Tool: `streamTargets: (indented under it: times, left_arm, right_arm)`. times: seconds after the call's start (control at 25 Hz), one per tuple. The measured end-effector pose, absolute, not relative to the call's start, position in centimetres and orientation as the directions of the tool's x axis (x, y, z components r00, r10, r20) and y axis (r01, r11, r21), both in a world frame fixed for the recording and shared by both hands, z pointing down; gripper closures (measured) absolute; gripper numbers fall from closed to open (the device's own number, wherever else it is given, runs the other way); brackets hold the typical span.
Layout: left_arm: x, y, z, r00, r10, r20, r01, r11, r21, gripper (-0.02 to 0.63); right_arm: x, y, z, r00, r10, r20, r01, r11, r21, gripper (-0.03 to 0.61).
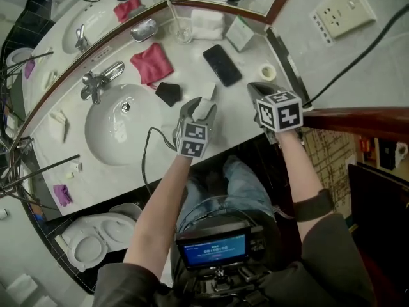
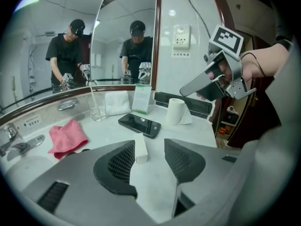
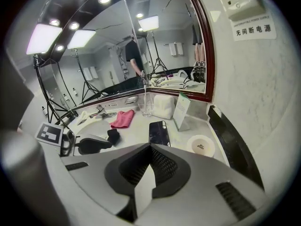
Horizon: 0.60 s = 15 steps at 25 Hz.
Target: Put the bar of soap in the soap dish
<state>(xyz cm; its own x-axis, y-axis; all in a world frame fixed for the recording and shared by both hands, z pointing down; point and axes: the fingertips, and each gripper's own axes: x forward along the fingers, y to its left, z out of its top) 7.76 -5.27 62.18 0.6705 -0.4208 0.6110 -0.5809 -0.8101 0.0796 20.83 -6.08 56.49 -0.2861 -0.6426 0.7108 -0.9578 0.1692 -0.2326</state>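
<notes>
From where I stood the job had barely begun. The bar of soap (image 2: 140,149) stood on end on the tabletop (image 1: 192,69), between the jaws of the left tool (image 2: 149,147). Those jaws were apart, the soap close against one pad with a clear gap at the other, so nothing clamped it. The right tool (image 3: 150,147) hung nearby with its jaws together and nothing in them. What I took for the soap dish (image 1: 144,29), a small metal one, looked empty by the mirror, well apart from the soap. So the grasp, the carry and the setting down all seemed left to do. I counted one bar of soap, one dish, one pink cloth (image 1: 152,62), one small black thing (image 1: 169,93), one phone (image 1: 222,64), one glass (image 1: 183,31), one folded white towel (image 1: 208,23), one roll of paper (image 1: 269,72), and two tools
</notes>
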Motion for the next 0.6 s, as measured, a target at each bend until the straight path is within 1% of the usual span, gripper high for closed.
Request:
streamTargets:
  times: [0.24,0.32,0.44,0.48,0.6]
  left_arm:
    - [7.0,-2.2,57.8,0.707,-0.341,0.620,-0.498,-0.862,0.095,0.421]
    - [6.4,-1.1,56.2,0.720,-0.323,0.614,-0.477,-0.874,0.099,0.457]
    - [5.3,0.1,53.9,0.737,-0.312,0.600,-0.464,-0.879,0.112,0.583]
    - [4.9,0.3,53.1,0.743,-0.311,0.593,-0.462,-0.879,0.118,0.607]
    - [3.8,0.9,51.0,0.762,-0.299,0.574,-0.447,-0.884,0.133,0.612]
  right_arm:
    - [21.7,-3.4,56.2,-0.230,-0.638,0.735,-0.973,0.131,-0.191,0.557]
    - [21.8,-2.6,55.8,-0.215,-0.639,0.739,-0.977,0.126,-0.175,0.557]
    - [21.7,-1.5,55.0,-0.191,-0.649,0.737,-0.982,0.116,-0.152,0.557]
    - [21.6,-1.1,54.8,-0.181,-0.652,0.736,-0.983,0.110,-0.145,0.555]
    - [21.2,-0.2,53.8,-0.166,-0.662,0.731,-0.986,0.112,-0.122,0.555]
